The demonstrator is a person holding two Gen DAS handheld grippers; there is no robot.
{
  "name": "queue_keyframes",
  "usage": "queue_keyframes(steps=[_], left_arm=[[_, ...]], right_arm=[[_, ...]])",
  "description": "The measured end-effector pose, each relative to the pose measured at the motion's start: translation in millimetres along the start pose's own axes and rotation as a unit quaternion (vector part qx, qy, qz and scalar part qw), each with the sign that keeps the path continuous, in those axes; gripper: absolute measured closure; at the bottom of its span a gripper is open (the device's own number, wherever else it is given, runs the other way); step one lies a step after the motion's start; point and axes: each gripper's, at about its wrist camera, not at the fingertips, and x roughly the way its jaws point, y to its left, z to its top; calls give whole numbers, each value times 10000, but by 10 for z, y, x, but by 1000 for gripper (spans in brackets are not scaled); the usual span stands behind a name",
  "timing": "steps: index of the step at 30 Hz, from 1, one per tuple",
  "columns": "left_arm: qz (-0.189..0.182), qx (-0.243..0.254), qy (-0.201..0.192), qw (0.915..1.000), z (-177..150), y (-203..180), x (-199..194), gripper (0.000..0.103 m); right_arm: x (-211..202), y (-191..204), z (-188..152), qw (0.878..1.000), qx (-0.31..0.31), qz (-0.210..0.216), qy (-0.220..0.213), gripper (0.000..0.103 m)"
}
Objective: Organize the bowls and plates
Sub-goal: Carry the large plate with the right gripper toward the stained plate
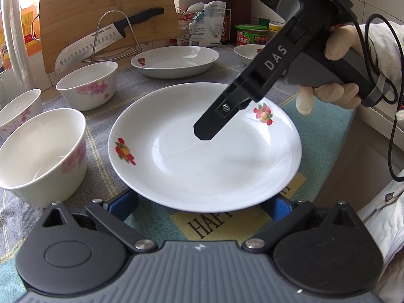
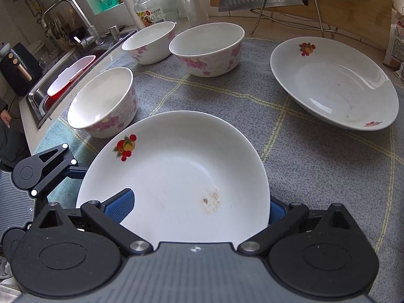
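We count three plates: the near one (image 1: 205,149) between us, a second (image 1: 175,60) further back, and the rim of a third (image 1: 248,50) peeking out behind the black tool. Three flowered bowls too: one (image 1: 41,156) up close, one (image 1: 87,84) beyond it, one (image 1: 19,109) at the left edge. One knife (image 1: 101,43), one cutting board (image 1: 106,7), two tongs (image 2: 199,209) (image 1: 203,132).

The knife (image 1: 101,35) blade carries the brand "SUPOR", which can be read in both views. The right gripper (image 1: 202,132) has "DAS" in white letters on its black arm. The mat (image 1: 219,224) shows "HAPP" near its front edge, probably the start of "HAPPY"; a plate (image 1: 205,149) covers the rest. The jar and bottle labels are too blurred to read.
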Motion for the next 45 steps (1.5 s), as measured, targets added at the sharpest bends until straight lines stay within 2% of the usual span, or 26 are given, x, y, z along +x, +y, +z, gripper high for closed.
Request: queue_keyframes(steps=[14, 31, 45], left_arm=[[-60, 125, -45, 9999, 20, -5, 24, 0], [44, 224, 168, 9996, 81, -33, 41, 1], [181, 235, 71, 9995, 320, -120, -53, 1]], right_arm=[[17, -12, 36, 10000, -58, 46, 28, 0], [-24, 17, 32, 9999, -101, 96, 67, 0], [-253, -40, 41, 9996, -229, 187, -46, 0]])
